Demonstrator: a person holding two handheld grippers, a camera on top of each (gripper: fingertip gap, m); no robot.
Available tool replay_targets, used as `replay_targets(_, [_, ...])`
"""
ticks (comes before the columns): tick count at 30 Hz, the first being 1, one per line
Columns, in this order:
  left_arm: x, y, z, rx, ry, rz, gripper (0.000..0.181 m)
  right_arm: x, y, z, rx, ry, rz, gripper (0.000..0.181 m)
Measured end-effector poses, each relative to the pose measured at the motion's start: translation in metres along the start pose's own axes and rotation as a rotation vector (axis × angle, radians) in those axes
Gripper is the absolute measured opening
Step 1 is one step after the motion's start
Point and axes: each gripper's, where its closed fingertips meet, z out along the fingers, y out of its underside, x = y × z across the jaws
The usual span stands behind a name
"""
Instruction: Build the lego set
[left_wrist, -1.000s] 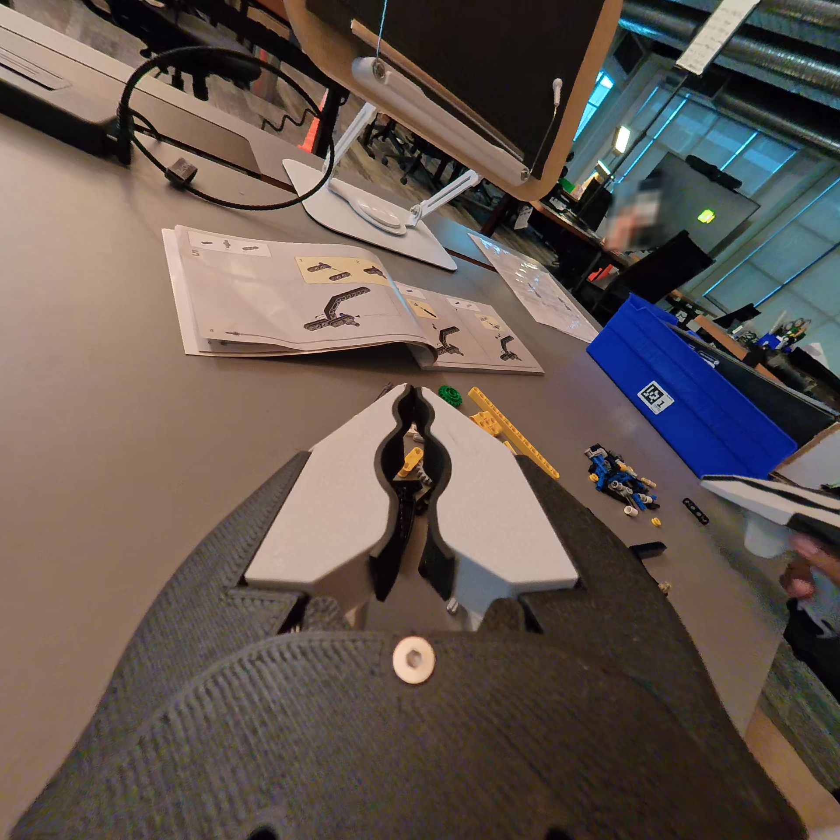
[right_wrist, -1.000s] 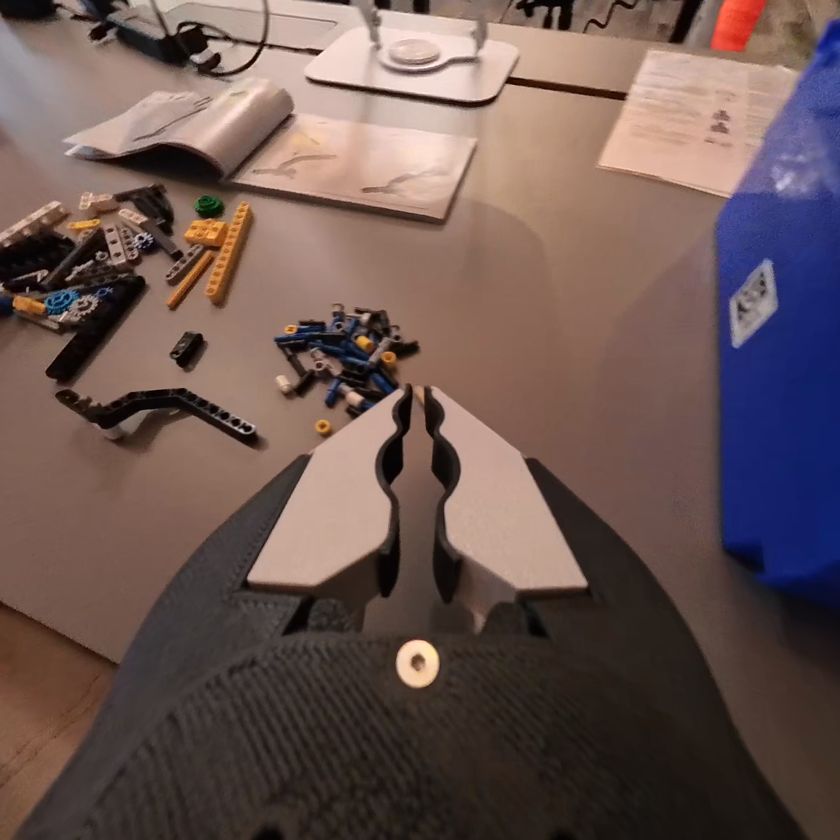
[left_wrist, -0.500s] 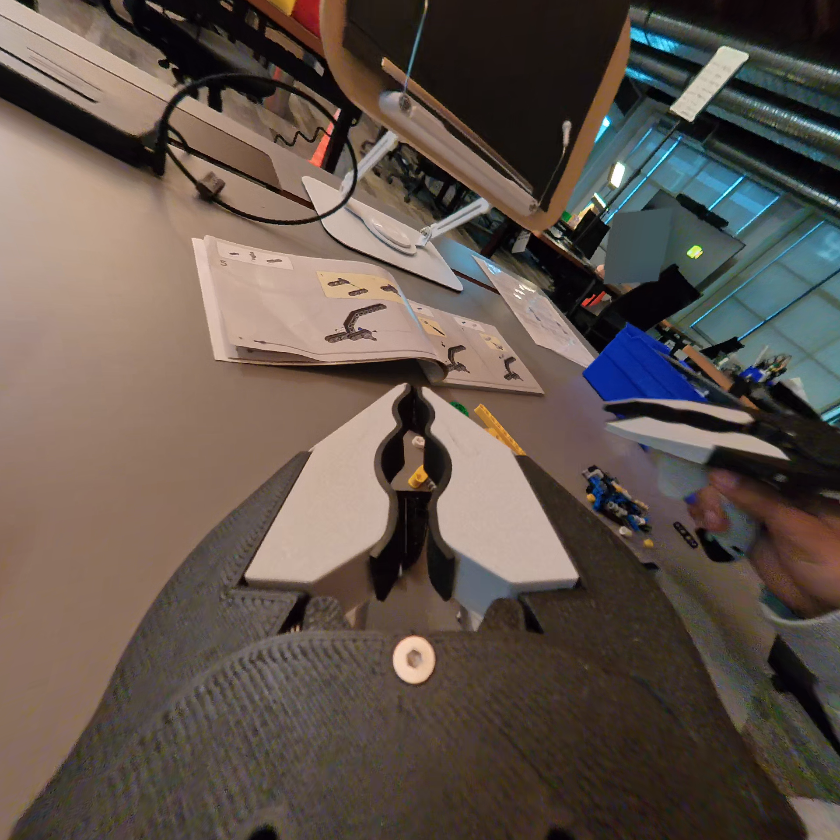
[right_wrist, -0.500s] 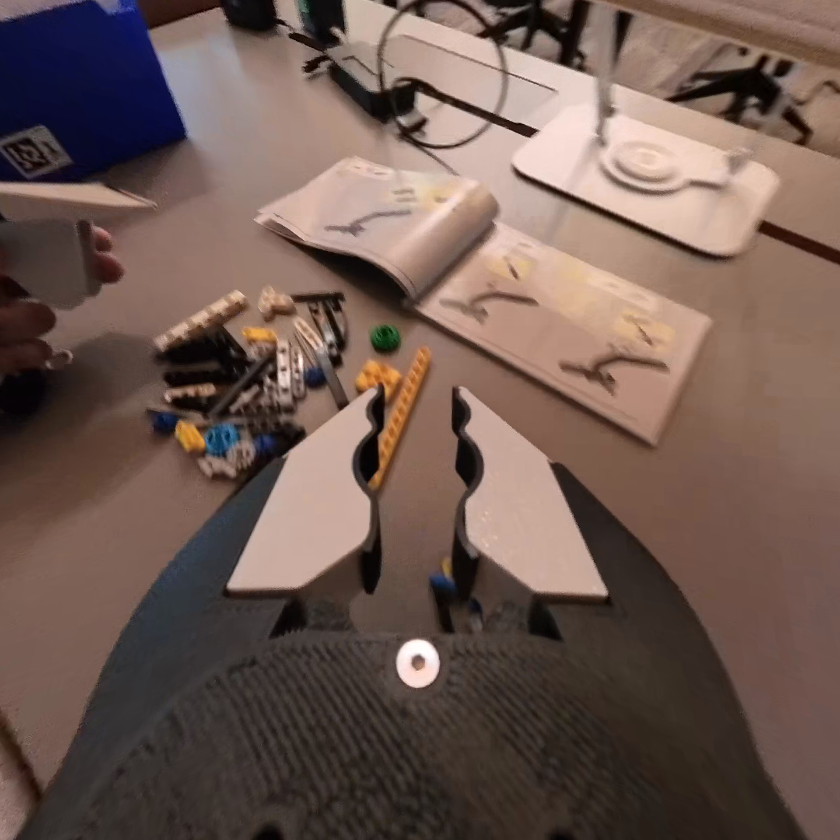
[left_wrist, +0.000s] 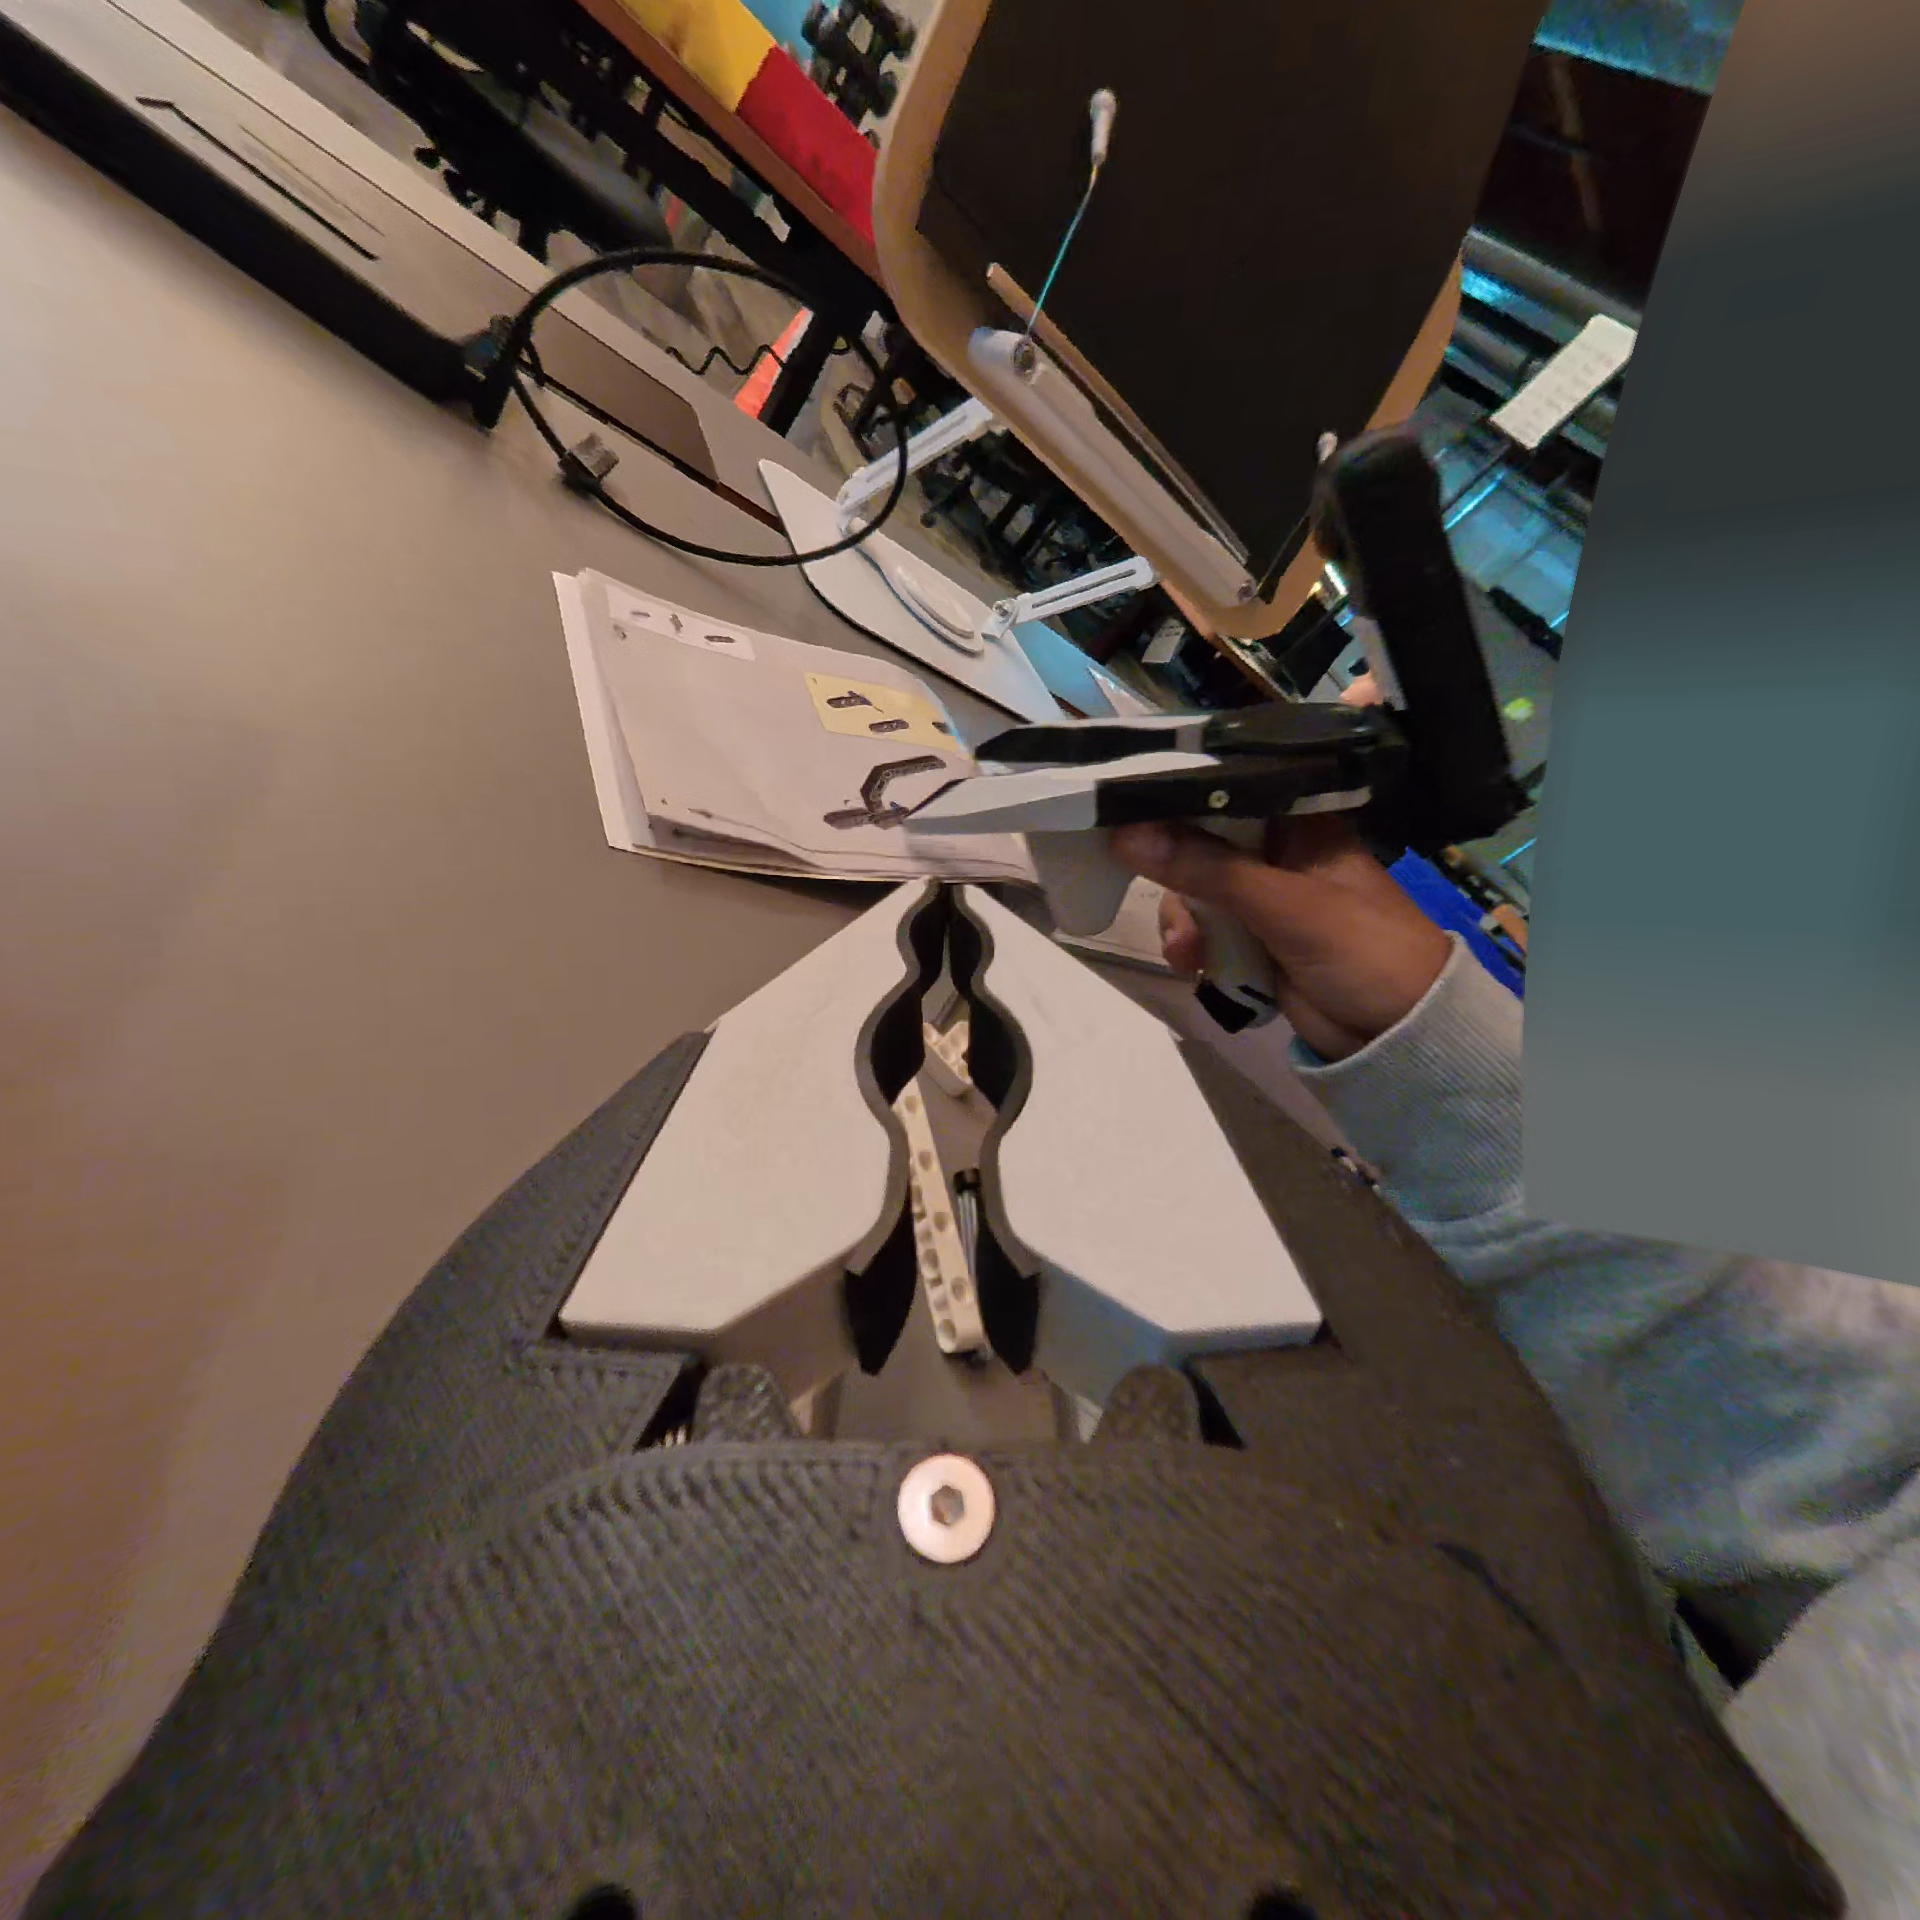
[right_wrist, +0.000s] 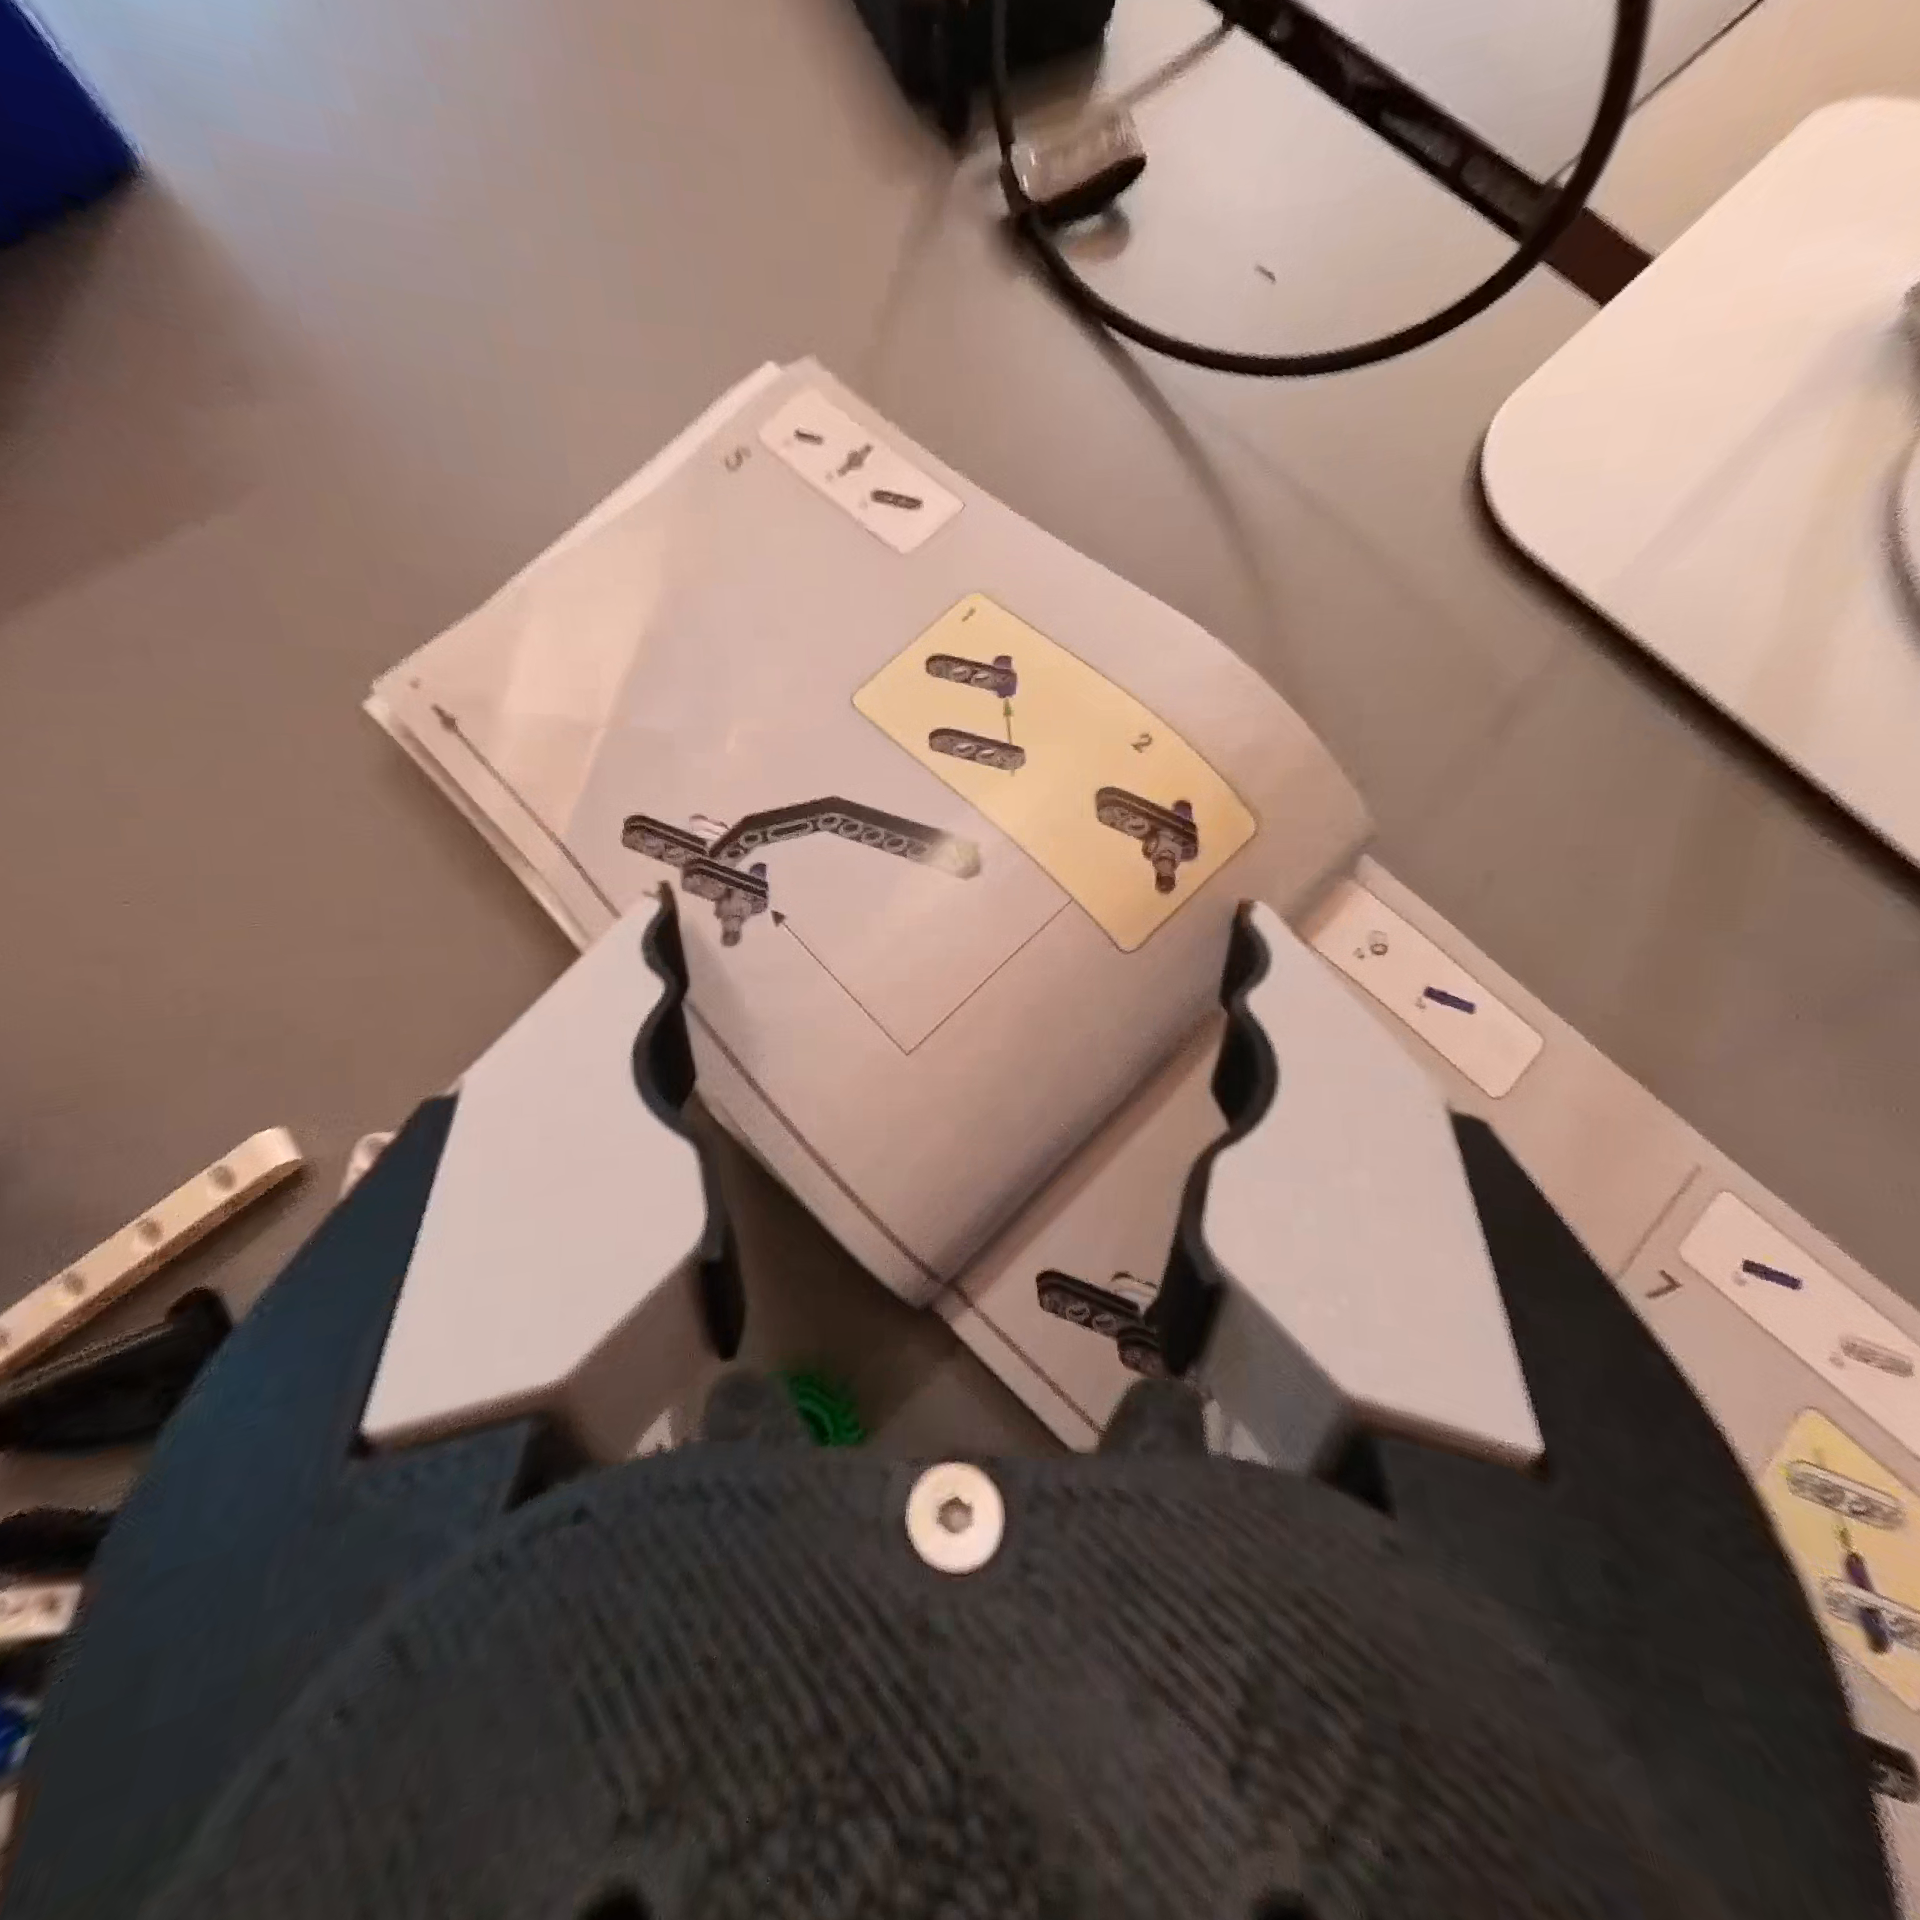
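The open instruction booklet (right_wrist: 883, 831) lies on the grey table; it also shows in the left wrist view (left_wrist: 748, 748). My right gripper (right_wrist: 956, 925) is wide open and empty, hovering over the booklet's left page; in the left wrist view it (left_wrist: 956, 779) reaches in from the right, held by a hand (left_wrist: 1299, 935). My left gripper (left_wrist: 945, 904) is shut, low over the table in front of the booklet. A white beam (left_wrist: 935, 1195) shows through the gap between its fingers, lying underneath. That beam (right_wrist: 135, 1236), black pieces (right_wrist: 104, 1382) and a green gear (right_wrist: 821, 1403) lie near the booklet.
A white monitor base (right_wrist: 1714, 520) stands behind the booklet at the right, under the monitor (left_wrist: 1195, 260). A looped black cable (right_wrist: 1351, 312) and a black strip (left_wrist: 260, 239) lie at the back. A blue bin corner (right_wrist: 42, 125) shows at far left. A grey sleeve (left_wrist: 1455, 1091) crosses at right. From my right tips it is roughly 9 cm to the green gear (right_wrist: 821, 1403); from my left, 15 cm.
My right gripper swung from over the small-parts pile to above the booklet and opened wide. My left gripper stayed shut and shifted a little over the loose pieces.
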Motion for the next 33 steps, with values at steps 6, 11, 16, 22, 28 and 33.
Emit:
replay_targets(6, [0.0021,-0.0002,-0.0008,0.0,0.035,-0.046,0.0,0.0038,0.008,0.0075,-0.049,0.115,-0.161,0.091])
replay_targets(11, [0.0046,-0.0021,-0.0023,0.006,0.046,-0.058,0.0,0.0023,0.0086,0.0084,-0.048,0.089,-0.145,0.089])
replay_targets(16, [0.0075,-0.0012,-0.0022,0.002,0.051,-0.05,0.0,0.0029,0.0082,0.0074,-0.038,0.1,-0.154,0.087])
replay_targets(22, [0.0084,0.0013,-0.0008,-0.008,0.049,-0.04,0.0,0.0032,0.0083,0.0067,-0.031,0.098,-0.16,0.086])
replay_targets(28, [0.0082,0.0017,-0.0006,-0.009,0.048,-0.039,0.0,0.0028,0.0081,0.0069,-0.029,0.095,-0.163,0.086])
replay_targets(33, [0.0077,0.0013,-0.0007,-0.009,0.053,-0.048,0.0,0.0094,0.0051,0.0025,-0.014,0.128,-0.176,0.067])
